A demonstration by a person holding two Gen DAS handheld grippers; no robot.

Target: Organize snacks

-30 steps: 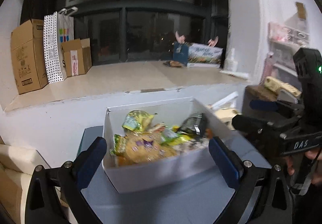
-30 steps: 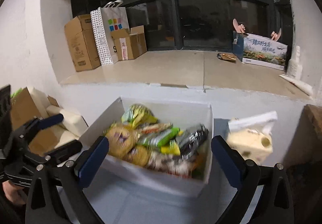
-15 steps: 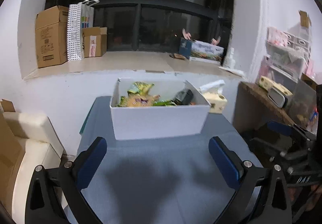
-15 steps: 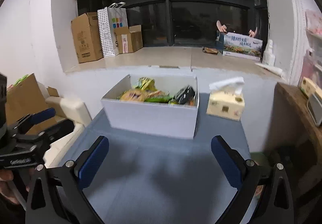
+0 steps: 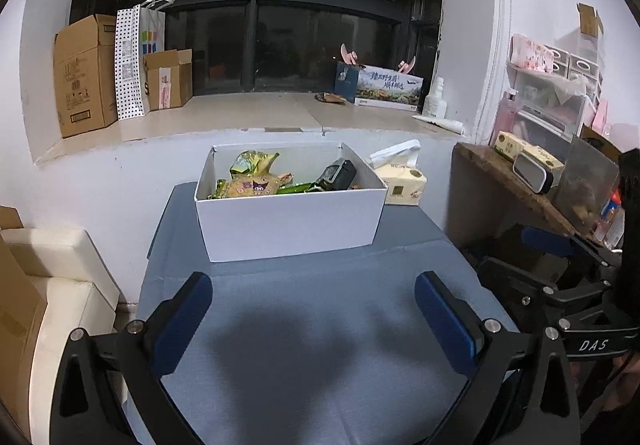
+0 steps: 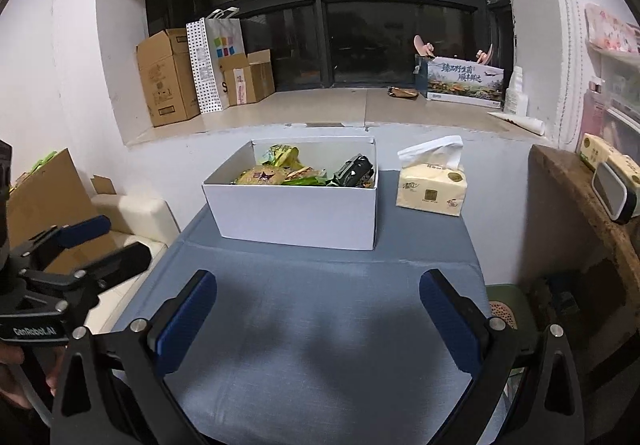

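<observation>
Snacks (image 5: 280, 181): heaped in white box (image 5: 288, 225), beyond both tongs.
Tongs: left gripper (image 5: 316, 309) and right gripper (image 6: 316, 309) apart, empty.
Risk: loose packets may snag and spill.

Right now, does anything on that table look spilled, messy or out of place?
Nothing is spilled. The snack packets lie jumbled inside the white box. The tissue pack stands upright beside it, apart.

"DAS" on right tongs (image 5: 594, 345); apparently "GenRobot.AI" on left tongs (image 6: 34, 332).
</observation>
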